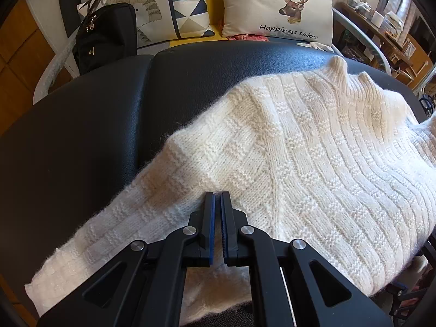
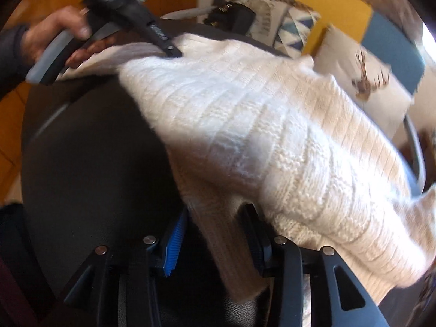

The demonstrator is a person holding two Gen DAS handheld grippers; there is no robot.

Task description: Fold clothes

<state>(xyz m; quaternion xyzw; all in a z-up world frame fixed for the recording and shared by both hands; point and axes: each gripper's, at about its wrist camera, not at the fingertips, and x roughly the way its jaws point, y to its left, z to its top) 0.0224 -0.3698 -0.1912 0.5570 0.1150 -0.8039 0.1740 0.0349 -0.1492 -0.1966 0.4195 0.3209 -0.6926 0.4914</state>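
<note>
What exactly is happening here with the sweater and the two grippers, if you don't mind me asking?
A person is folding a cream knitted sweater spread on a black padded surface, using a hand-held gripper in each hand. The left gripper is shut, its tips pressed on the knit near the shoulder. The right gripper stands open, with the ribbed cuff of a sleeve lying loosely between its fingers. Cushions and a black bag sit behind.
</note>
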